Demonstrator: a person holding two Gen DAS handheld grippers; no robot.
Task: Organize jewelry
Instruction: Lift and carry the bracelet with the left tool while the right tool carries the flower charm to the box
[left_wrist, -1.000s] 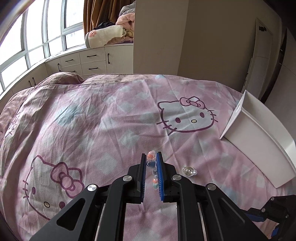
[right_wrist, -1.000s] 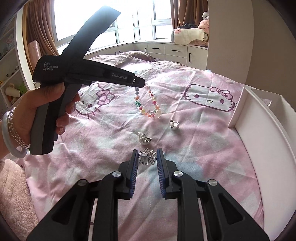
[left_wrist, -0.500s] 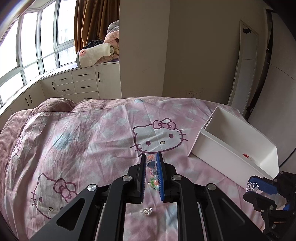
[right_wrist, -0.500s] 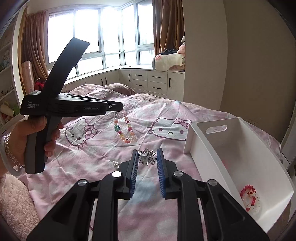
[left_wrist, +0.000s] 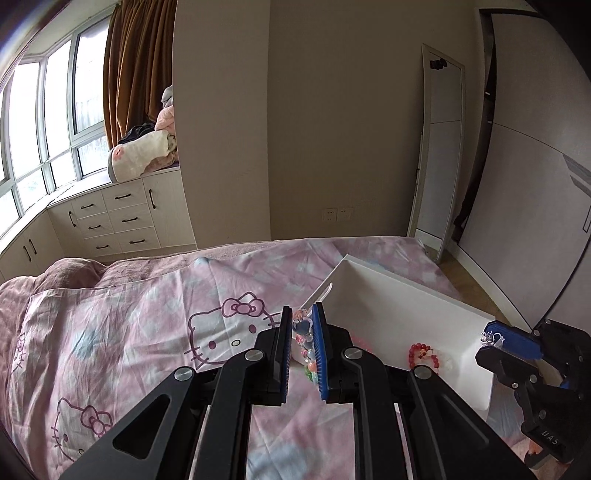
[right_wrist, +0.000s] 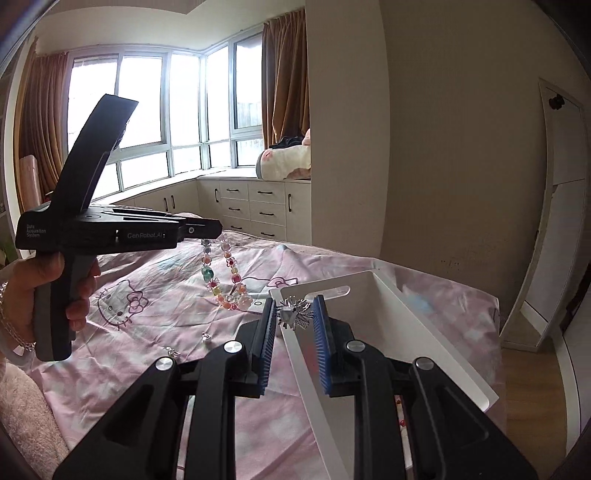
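My left gripper (left_wrist: 302, 315) is shut on a colourful beaded bracelet (left_wrist: 306, 341), which hangs from it above the bed just left of the white box (left_wrist: 399, 295); the bracelet also shows in the right wrist view (right_wrist: 223, 275). My right gripper (right_wrist: 295, 308) is shut on a silver spiky brooch (right_wrist: 293, 315) and holds it over the near left edge of the white box (right_wrist: 424, 317). In the left wrist view the right gripper (left_wrist: 496, 338) sits at the box's right end. A red-and-white bead bracelet (left_wrist: 424, 356) lies inside the box.
Two small silver pieces (right_wrist: 205, 336) (right_wrist: 173, 352) lie on the pink Hello Kitty bedspread (right_wrist: 147, 295) left of the box. White drawers (left_wrist: 118, 218) and windows stand behind the bed. A tall mirror (left_wrist: 439, 155) leans on the wall beyond the box.
Both grippers have lifted and swung right from the bedspread toward the white box, each carrying its piece. The box now lies directly under and beside them.
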